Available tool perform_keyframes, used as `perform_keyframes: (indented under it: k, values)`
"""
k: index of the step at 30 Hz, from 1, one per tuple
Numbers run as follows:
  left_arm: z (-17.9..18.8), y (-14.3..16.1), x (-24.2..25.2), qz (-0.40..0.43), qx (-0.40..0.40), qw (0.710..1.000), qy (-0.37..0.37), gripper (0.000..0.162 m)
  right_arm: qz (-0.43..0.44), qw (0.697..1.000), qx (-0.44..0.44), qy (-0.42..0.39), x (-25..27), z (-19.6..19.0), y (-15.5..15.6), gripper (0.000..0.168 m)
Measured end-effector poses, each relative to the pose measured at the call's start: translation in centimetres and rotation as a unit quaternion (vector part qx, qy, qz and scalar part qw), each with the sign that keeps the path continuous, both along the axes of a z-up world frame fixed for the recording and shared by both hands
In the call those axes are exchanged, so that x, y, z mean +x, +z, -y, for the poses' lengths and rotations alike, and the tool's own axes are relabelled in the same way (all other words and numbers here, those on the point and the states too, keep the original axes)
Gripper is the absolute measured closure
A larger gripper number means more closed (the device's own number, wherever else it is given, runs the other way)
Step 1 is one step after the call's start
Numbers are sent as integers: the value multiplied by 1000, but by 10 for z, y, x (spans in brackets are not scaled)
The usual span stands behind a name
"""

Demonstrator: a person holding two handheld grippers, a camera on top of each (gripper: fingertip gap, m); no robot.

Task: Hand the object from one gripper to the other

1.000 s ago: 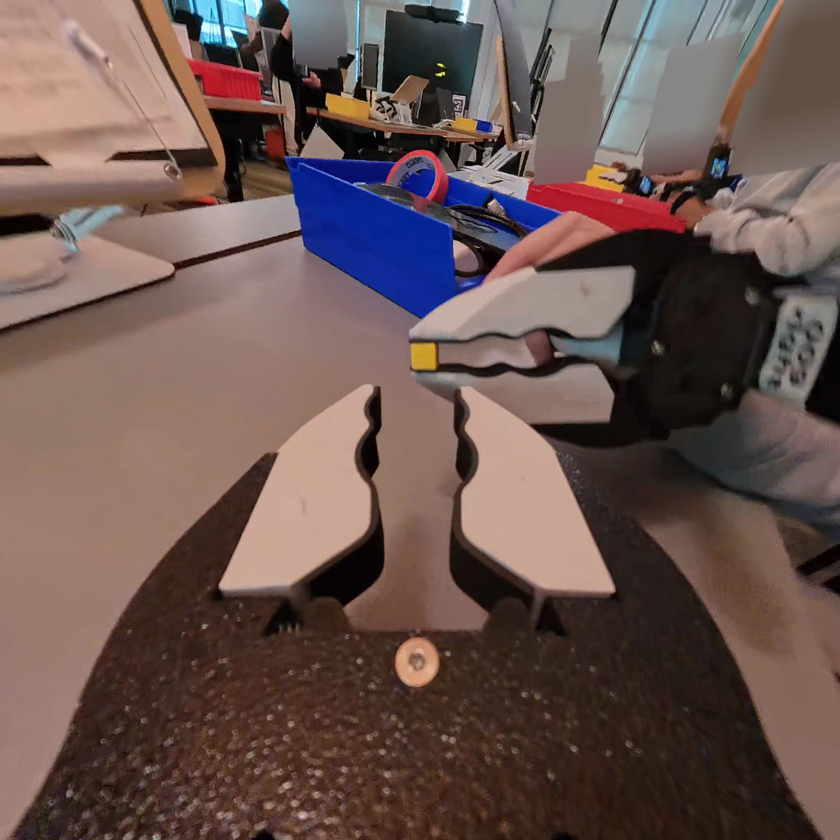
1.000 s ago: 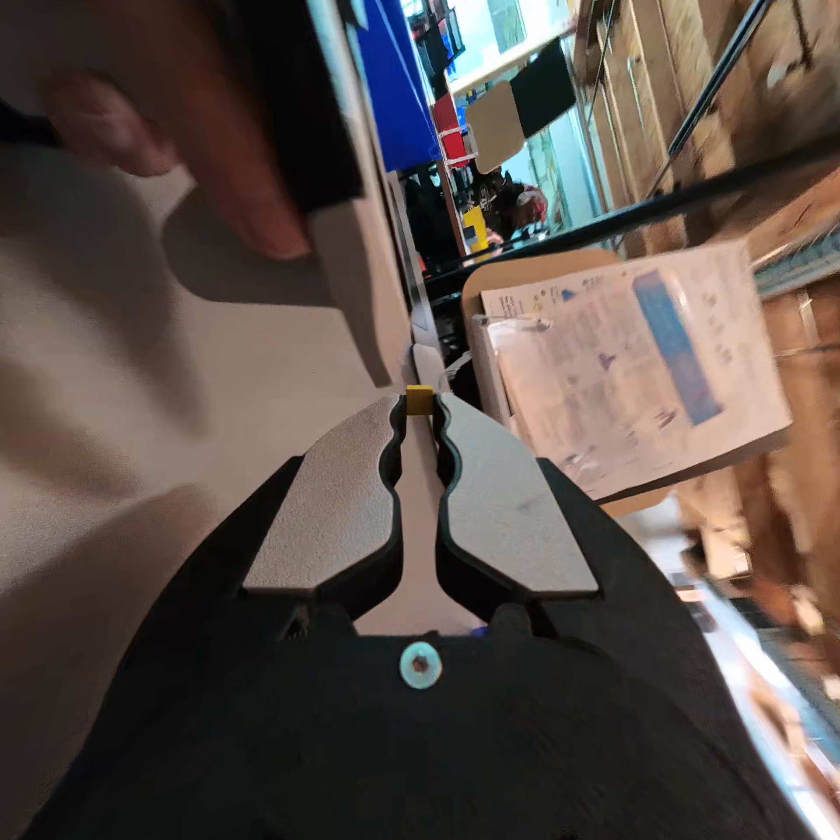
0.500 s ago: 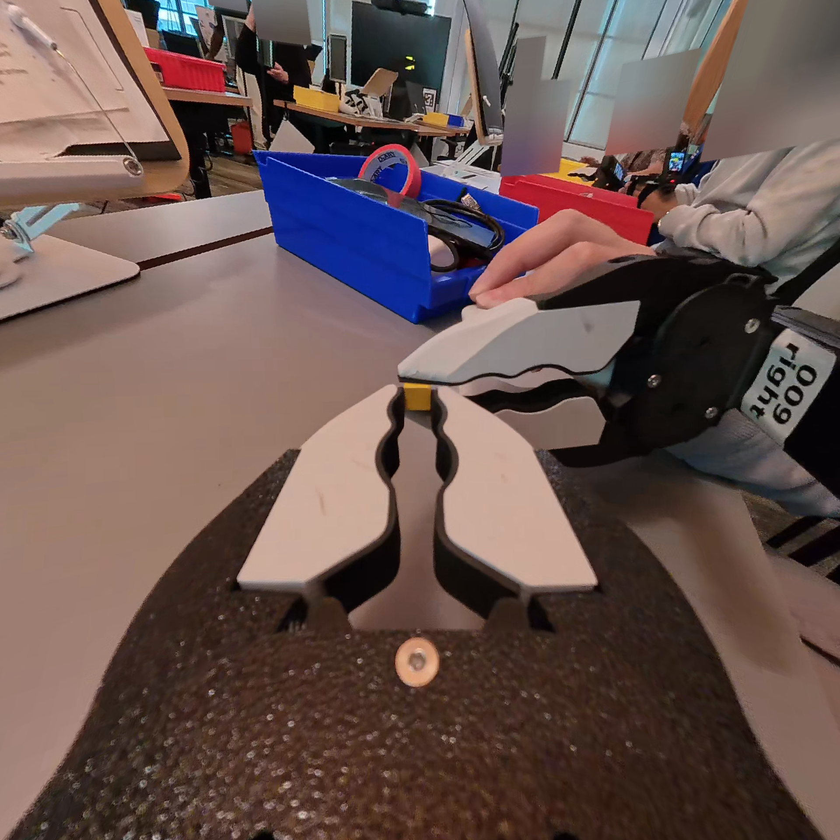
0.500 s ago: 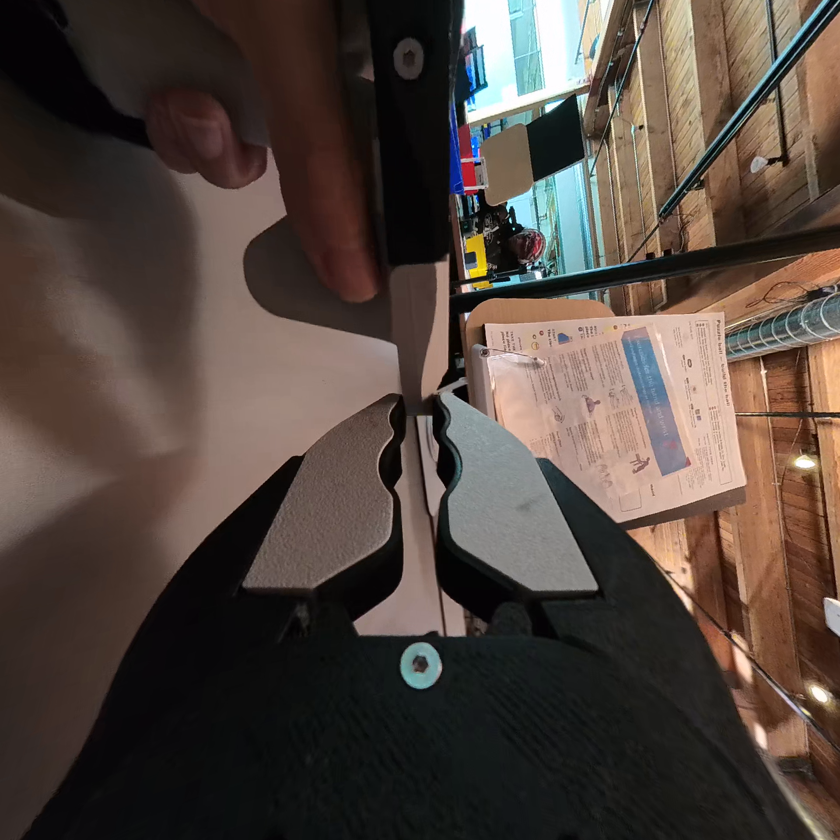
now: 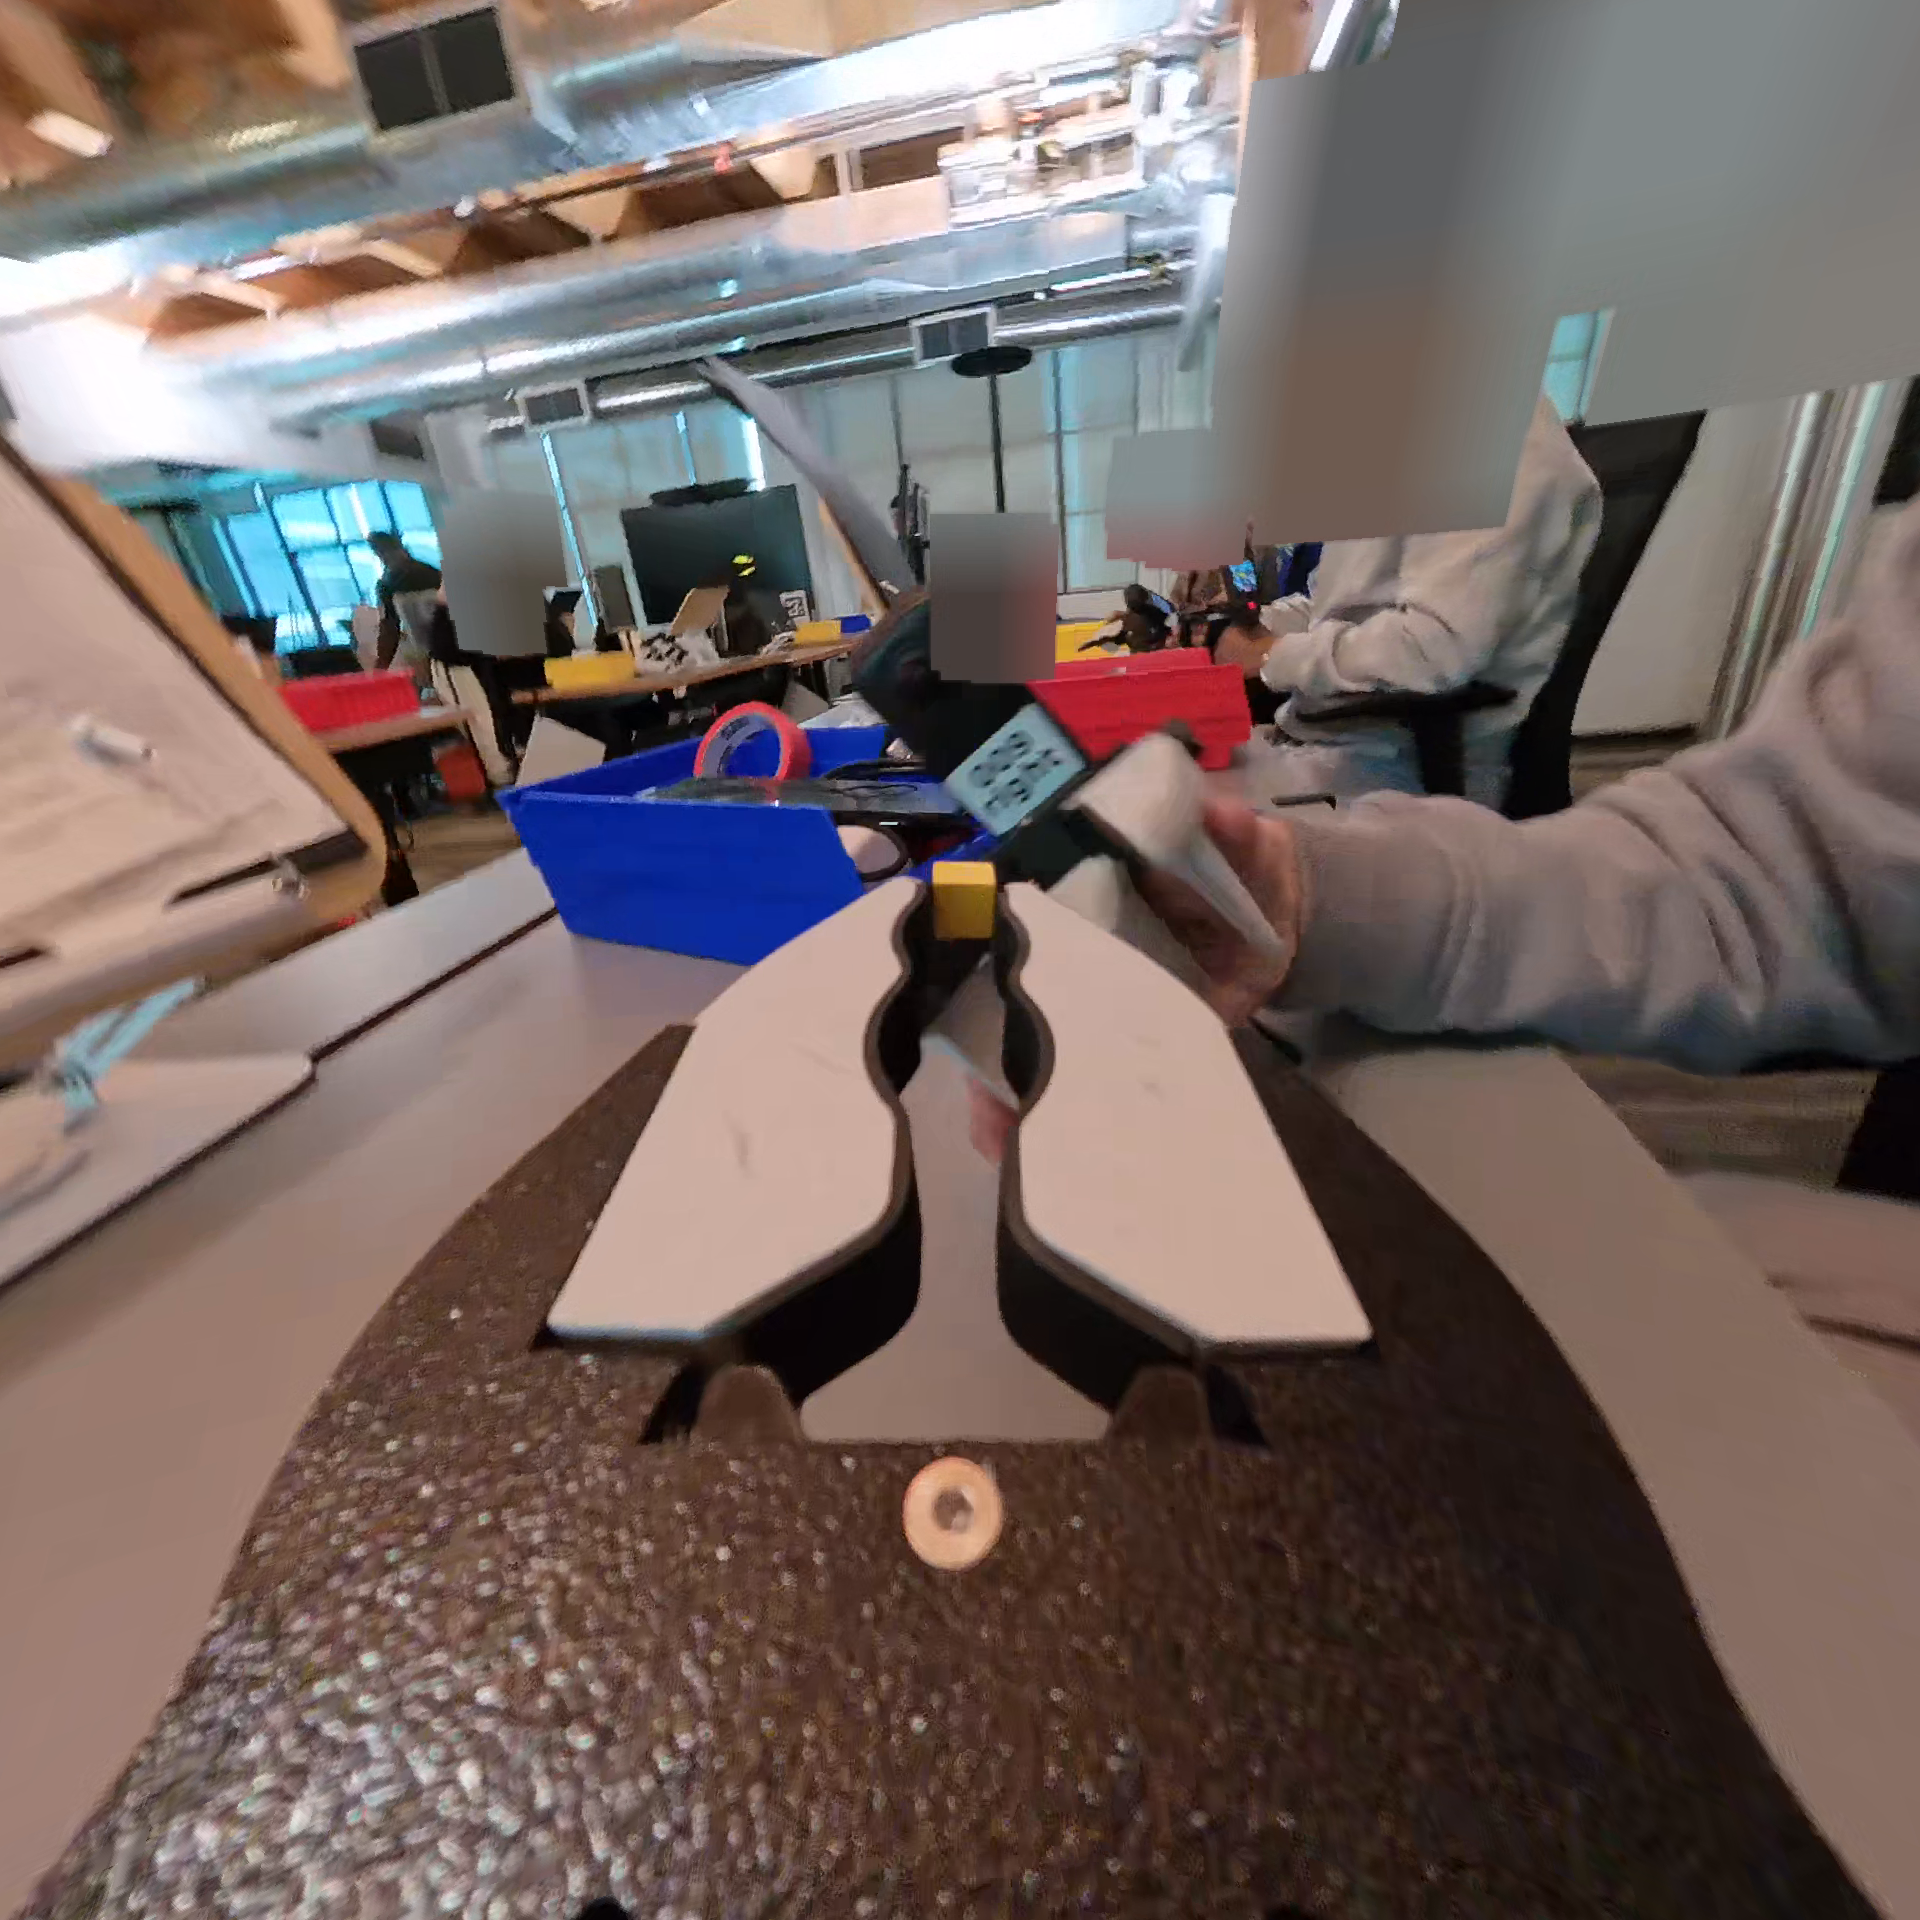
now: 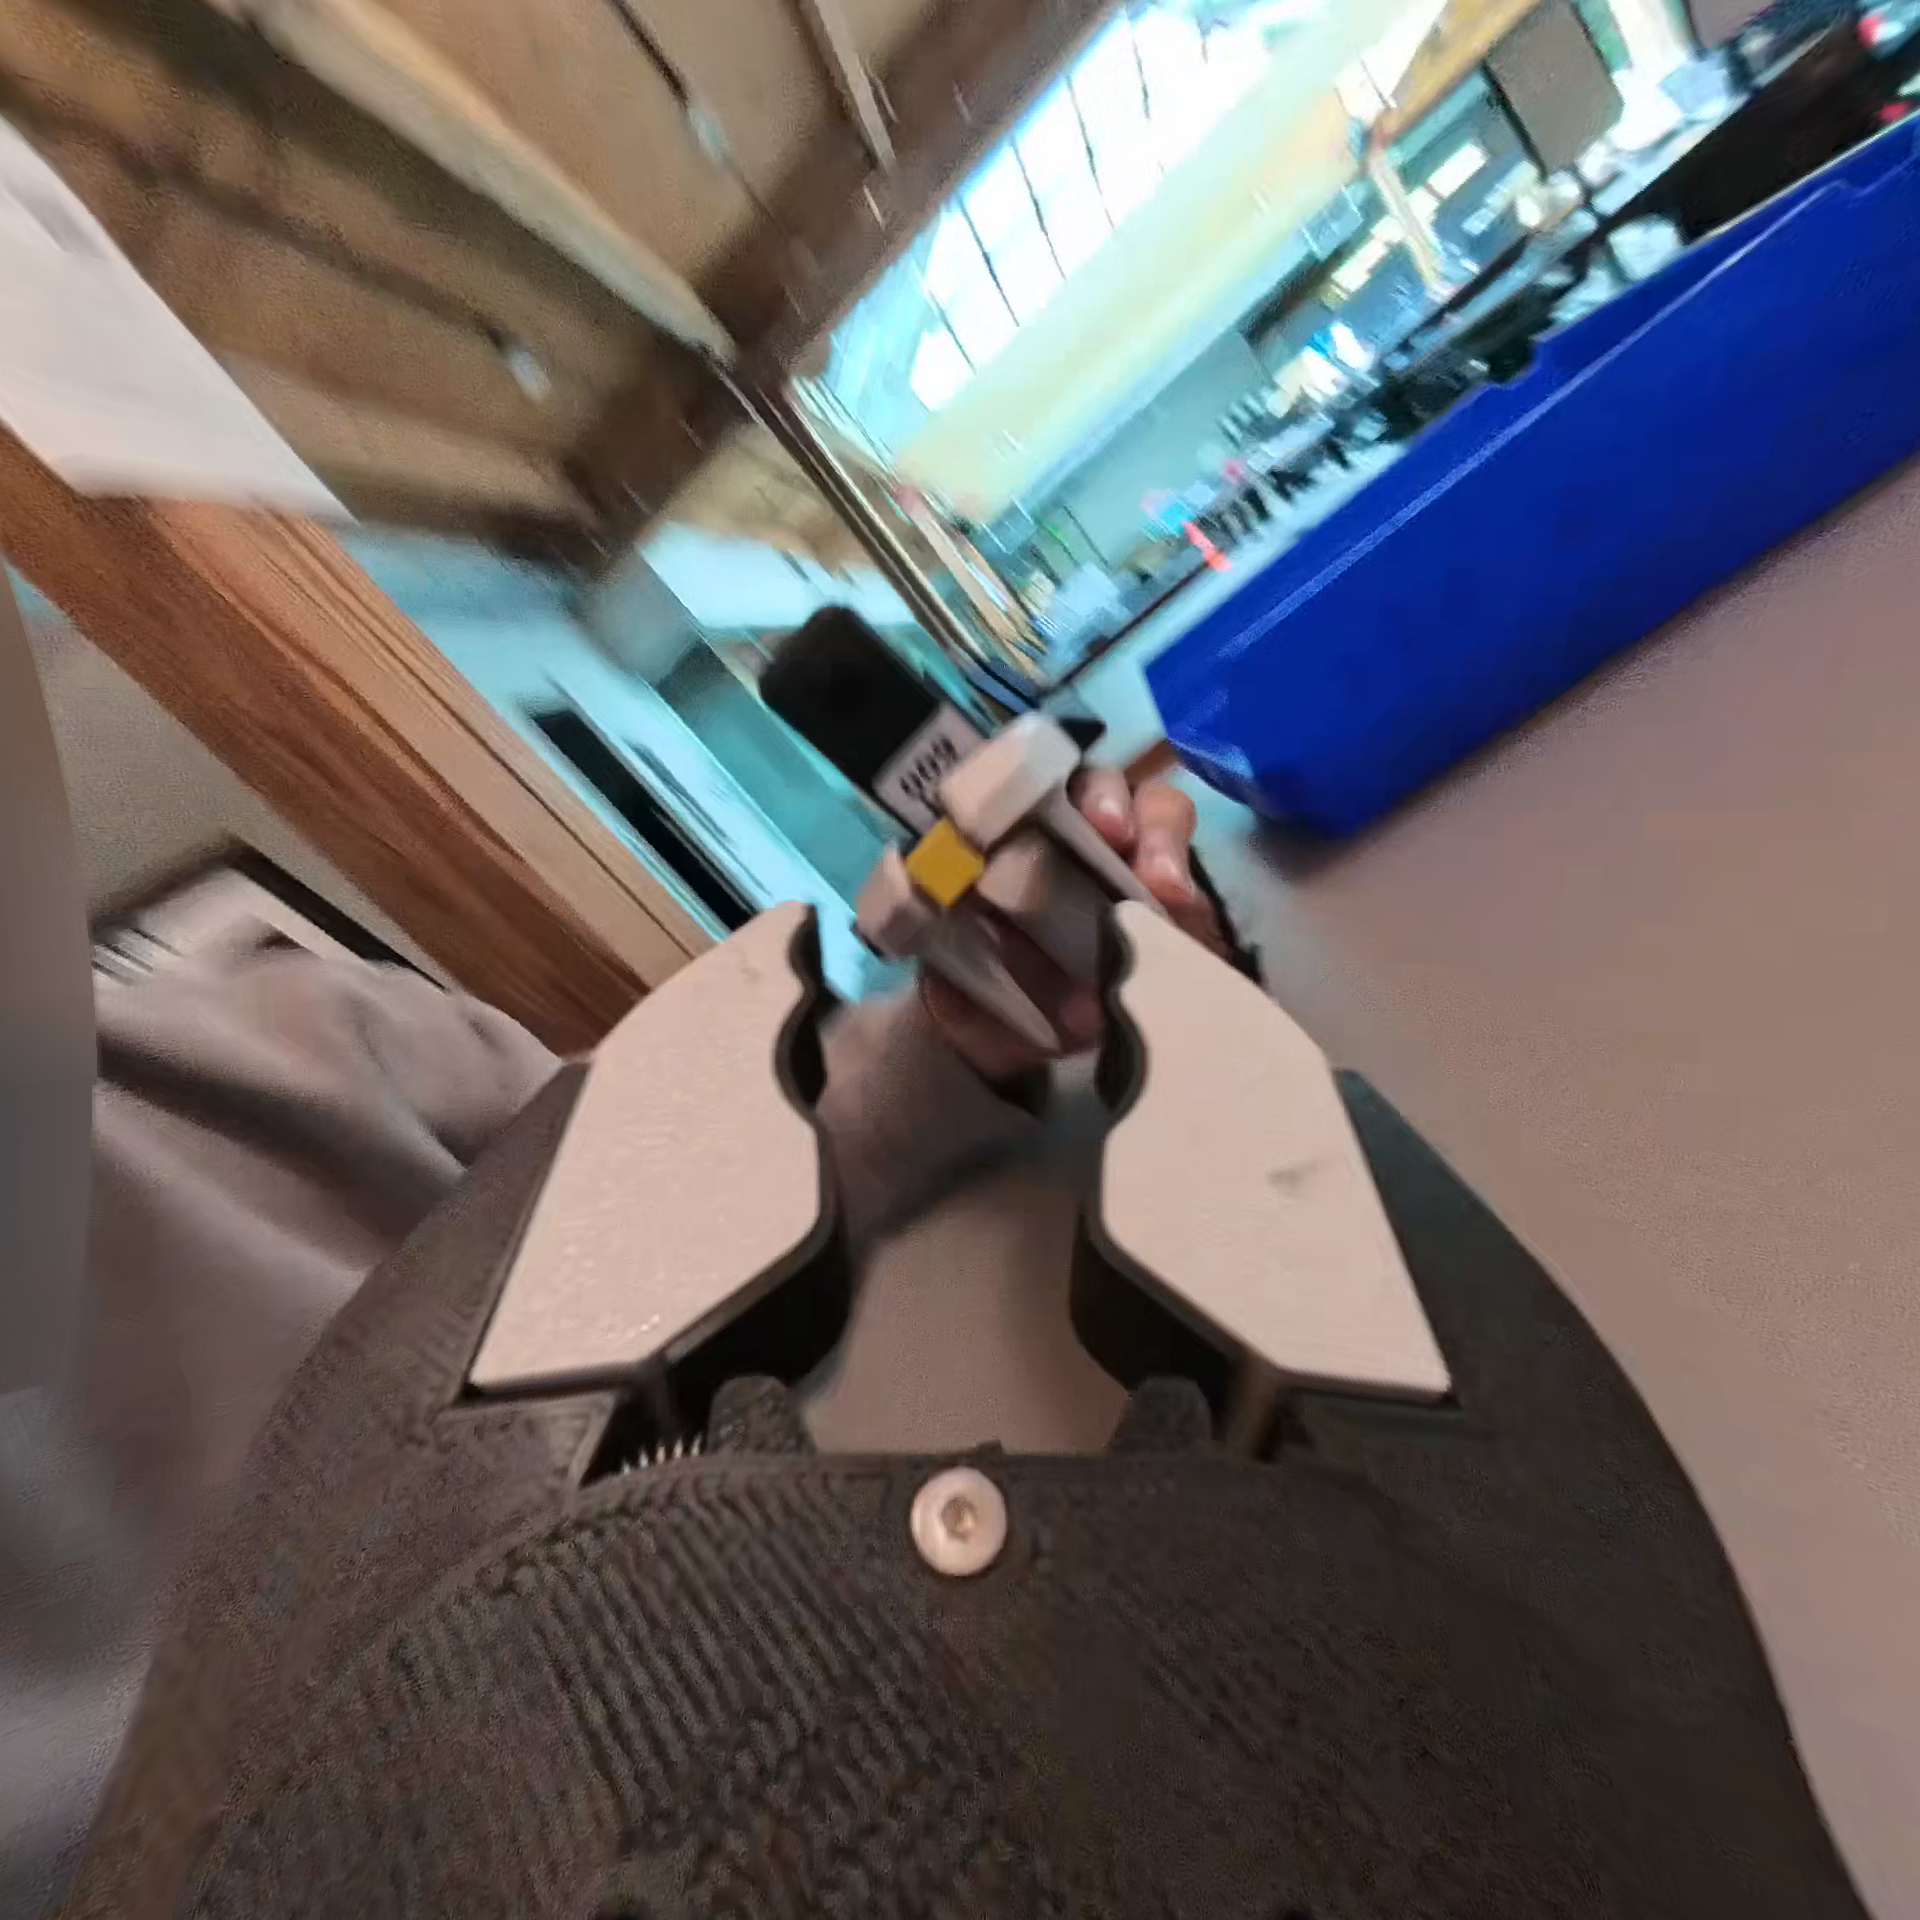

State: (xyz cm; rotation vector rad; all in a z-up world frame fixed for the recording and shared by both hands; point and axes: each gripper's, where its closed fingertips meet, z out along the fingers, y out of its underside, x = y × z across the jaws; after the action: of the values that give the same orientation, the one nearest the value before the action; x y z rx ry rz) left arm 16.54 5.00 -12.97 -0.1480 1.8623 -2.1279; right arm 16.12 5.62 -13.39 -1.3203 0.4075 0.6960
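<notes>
**Yellow block held in left gripper; right gripper empty**

- Left gripper (image 5: pixel 961 904): fingers drawn together on the yellow block (image 5: pixel 962 900), which is pinched at the very tips and held above the table. In the right wrist view the same gripper appears farther off, the block (image 6: pixel 943 864) showing between its pale fingers.
- Right gripper (image 6: pixel 966 935): fingers spread wide apart, nothing between them. In the left wrist view it sits just behind the block, gripped by a hand (image 5: pixel 1242 920) in a grey sleeve (image 5: pixel 1621 894).
- Table (image 5: pixel 436 1049): flat, matt grey-brown top with a dark seam running across it.
- Clipboard stand (image 5: pixel 156 831): at the table's left edge, tilted wooden board carrying paper sheets.
- Room: open workshop with exposed wooden ceiling, silver ducts, large windows, and further desks with a dark monitor (image 5: pixel 717 551).
- Blue bin (image 5: pixel 686 868): on the table beyond the grippers; holds a red tape roll (image 5: pixel 750 740) standing on edge and black cables (image 5: pixel 883 821).
- Red bin (image 5: pixel 1153 701): behind the blue one; contents cannot be seen.
- Red and yellow bins on the far desks: contents too small to tell.
</notes>
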Motion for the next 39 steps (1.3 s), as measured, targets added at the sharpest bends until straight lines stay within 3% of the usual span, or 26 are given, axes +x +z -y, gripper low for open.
perform_keyframes:
  k: [2,5,9,11,14,17,19,22,25,29,32,34,39]
  values:
    - [7,-2,-8,51,27,998,-3,152,-52,998,22,4,7,5,2,127]
    - [14,-8,-12,100,67,993,6,152,-39,999,-5,21,1,3,-7,129]
    - [15,-13,-7,119,89,989,30,152,-30,999,-14,37,-7,-1,-10,140]
    - [14,-13,-5,123,93,987,36,152,-26,999,-3,42,-9,0,-7,153]
    - [13,-13,-4,135,96,985,45,152,-9,999,-7,43,-9,0,-6,155]
    - [12,-15,3,132,106,983,71,151,45,999,-28,1,-1,-1,-7,156]
    - [9,-20,11,110,117,983,94,147,119,988,-71,-72,15,1,-13,156]
    - [4,-24,19,57,114,985,112,134,292,921,-158,-206,42,14,-18,156]
    - [0,-27,29,0,108,985,134,136,469,792,-249,-300,59,27,-20,156]
    - [4,-38,35,-76,111,981,139,136,653,605,-342,-301,55,18,-31,157]
    - [8,-44,36,-142,94,977,128,138,724,495,-386,-286,52,12,-38,157]
    - [5,-45,38,-165,83,974,129,138,744,464,-392,-278,50,10,-39,157]
    - [7,-40,33,-197,57,974,96,139,754,448,-401,-264,50,8,-44,157]
